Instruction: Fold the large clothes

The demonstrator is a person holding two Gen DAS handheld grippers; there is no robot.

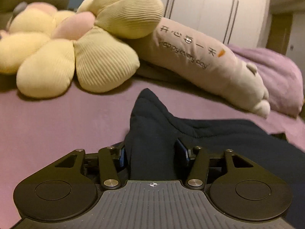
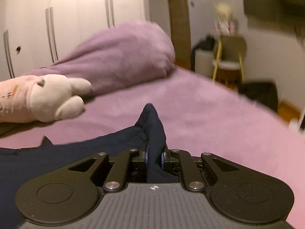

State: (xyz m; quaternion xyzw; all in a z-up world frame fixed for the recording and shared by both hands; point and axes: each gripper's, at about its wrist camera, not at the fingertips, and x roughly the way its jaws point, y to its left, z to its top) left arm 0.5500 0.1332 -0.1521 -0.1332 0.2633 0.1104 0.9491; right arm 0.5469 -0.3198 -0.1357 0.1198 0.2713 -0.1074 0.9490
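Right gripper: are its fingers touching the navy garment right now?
Touching. The right wrist view shows the right gripper with its blue-padded fingers pressed against a bunched fold of the navy garment that rises between them.

My wrist cameras are looking forward, low and close over my bed, both sharing the plush bolster and wardrobe.

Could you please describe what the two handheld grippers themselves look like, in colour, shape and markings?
Both match. The left gripper and right gripper have black linkage arms with silver pivot bolts, two rounded black housings with circular insets, a ribbed grey centre plate bearing a small crosshair mark, and blue pads on the fingers. No cables or sleeves are visible.
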